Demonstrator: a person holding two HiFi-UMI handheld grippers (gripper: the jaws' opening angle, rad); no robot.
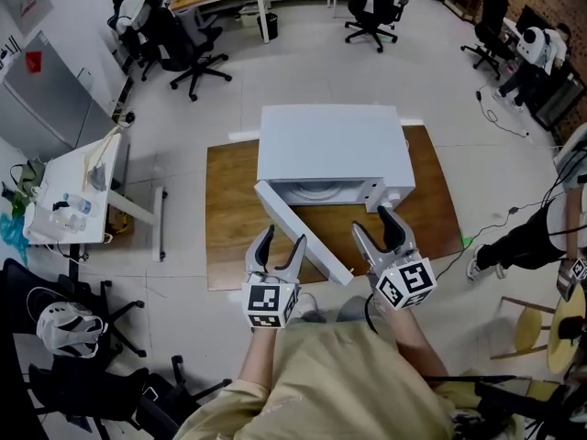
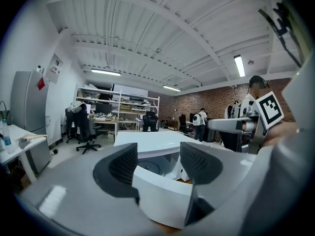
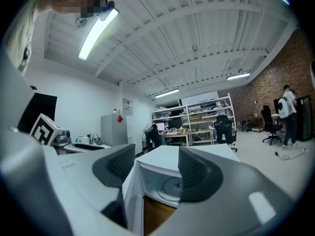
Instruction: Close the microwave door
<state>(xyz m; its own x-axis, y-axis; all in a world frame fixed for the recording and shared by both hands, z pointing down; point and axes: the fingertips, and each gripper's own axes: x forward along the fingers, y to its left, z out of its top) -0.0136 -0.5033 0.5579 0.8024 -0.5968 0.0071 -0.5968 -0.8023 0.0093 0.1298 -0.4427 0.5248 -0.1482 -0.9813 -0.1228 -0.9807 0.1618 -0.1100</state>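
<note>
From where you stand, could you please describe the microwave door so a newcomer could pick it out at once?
A wooden board lies mid-floor with a white microwave on it. The door is the long white panel hinged at its front left corner, the only part swung out slantwise towards the person.

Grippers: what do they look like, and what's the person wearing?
The left gripper and right gripper each have grey bodies, dark curved ribbed jaws and a white cube bearing black square markers. The person wears a beige shirt.
</note>
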